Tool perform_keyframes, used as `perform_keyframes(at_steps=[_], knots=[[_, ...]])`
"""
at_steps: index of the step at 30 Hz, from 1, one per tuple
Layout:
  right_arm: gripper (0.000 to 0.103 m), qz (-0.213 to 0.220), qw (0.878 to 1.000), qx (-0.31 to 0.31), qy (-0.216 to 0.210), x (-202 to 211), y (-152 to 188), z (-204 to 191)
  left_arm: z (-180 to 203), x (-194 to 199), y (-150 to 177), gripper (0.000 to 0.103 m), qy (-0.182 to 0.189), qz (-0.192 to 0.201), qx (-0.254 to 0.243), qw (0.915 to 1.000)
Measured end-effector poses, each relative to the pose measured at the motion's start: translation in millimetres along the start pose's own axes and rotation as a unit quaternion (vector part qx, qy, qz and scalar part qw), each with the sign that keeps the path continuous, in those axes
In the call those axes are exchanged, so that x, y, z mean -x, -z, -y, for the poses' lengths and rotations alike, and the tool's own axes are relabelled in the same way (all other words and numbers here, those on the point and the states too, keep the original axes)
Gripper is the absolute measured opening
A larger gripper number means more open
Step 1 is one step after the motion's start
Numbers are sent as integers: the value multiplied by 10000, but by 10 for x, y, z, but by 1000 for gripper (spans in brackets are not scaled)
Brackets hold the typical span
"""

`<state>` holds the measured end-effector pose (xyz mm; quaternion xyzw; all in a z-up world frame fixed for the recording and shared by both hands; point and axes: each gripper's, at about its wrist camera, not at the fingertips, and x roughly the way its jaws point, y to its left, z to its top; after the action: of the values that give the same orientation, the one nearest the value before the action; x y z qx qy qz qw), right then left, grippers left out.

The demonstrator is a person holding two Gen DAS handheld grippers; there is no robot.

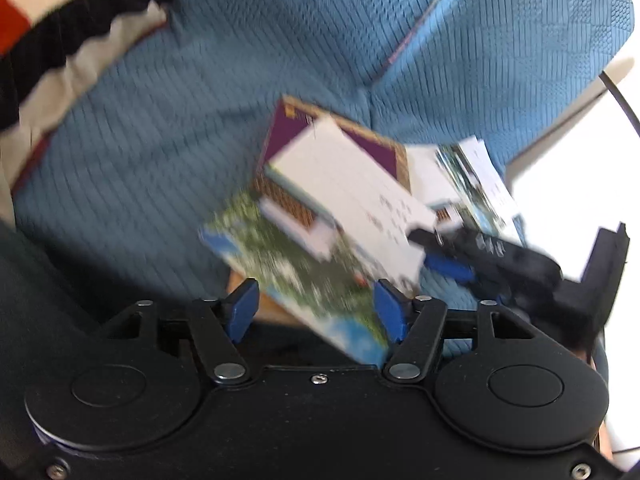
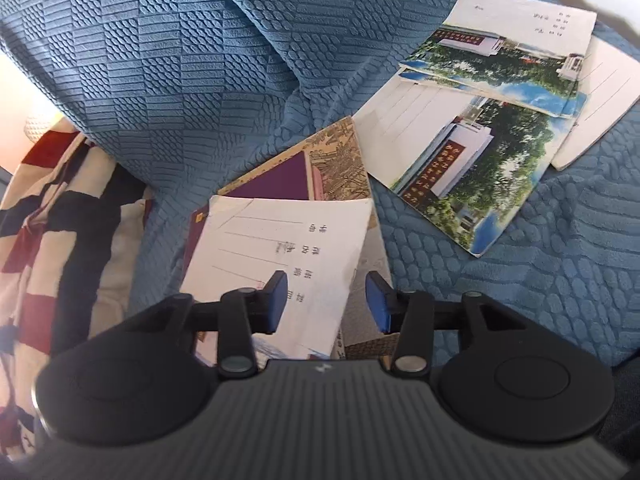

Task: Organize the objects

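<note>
Postcards lie on a blue textured sofa cover [image 2: 200, 60]. A white-backed postcard [image 2: 288, 256] rests on a purple and gold folder [image 2: 276, 180]. My right gripper [image 2: 326, 300] is open just above that card's near edge. A loose pile of picture postcards [image 2: 480, 160] lies to the right. In the left wrist view, my left gripper [image 1: 316, 308] is open, and a green picture postcard [image 1: 296, 276] lies between its blue fingers, untouched as far as I can tell. The white card [image 1: 352, 184] and the folder [image 1: 372, 148] lie beyond. The right gripper [image 1: 480, 256] shows at right.
A red, white and black striped cloth [image 2: 60, 220] lies at the left of the sofa, also in the left wrist view [image 1: 52, 48]. The sofa's back cushion [image 1: 500, 40] rises behind the cards. A bright floor [image 1: 580, 208] is at the right.
</note>
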<state>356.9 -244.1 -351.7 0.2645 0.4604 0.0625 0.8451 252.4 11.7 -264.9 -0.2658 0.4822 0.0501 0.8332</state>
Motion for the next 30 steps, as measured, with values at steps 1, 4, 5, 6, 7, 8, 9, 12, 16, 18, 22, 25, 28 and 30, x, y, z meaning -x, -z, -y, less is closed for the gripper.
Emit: perform_keyframes(at_steps=[1,4,5,6,7,8,9,12,16,18,22,25,28,30], knots=[[47,50,10000,6,29,9,7,-4,-10,-12,-60,65,-80,41,-49,9999],[47,189,9998,5,98,59,22,-2,-19,-53,-213,73,-271,235,-254,9990],[47,235,9997,-8,116,77,29,6,-26,-85,-255,73,-322,277,-301,9986],[55,285,9995,-16,129,93,35,12,-34,-123,-291,73,-393,289,-343,9982],[64,335,9994,-10,125,111,39,17,-44,-157,-324,73,-439,317,-376,9978],[65,373,9992,-2,140,124,36,18,-55,-183,-354,73,-458,346,-395,9976],[69,405,9991,12,140,132,33,18,-73,-207,-389,73,-454,352,-405,9975],[74,486,9986,66,184,144,31,16,-131,-277,-476,73,-415,427,-407,9974],[74,545,9981,199,199,128,50,-21,-249,-385,-574,73,-354,408,-289,9981],[74,575,9976,320,223,126,80,-61,-307,-440,-605,73,-324,378,-237,9985],[73,570,9965,560,262,89,138,-154,-427,-539,-648,72,-312,187,-86,9993],[70,551,9959,589,413,24,152,-171,-484,-598,-654,69,-288,103,-40,9995],[58,510,9967,529,356,-24,164,-144,-548,-646,-655,56,-47,-69,151,9999],[46,487,9966,546,392,-42,177,-154,-575,-677,-651,48,-22,-163,236,9996]])
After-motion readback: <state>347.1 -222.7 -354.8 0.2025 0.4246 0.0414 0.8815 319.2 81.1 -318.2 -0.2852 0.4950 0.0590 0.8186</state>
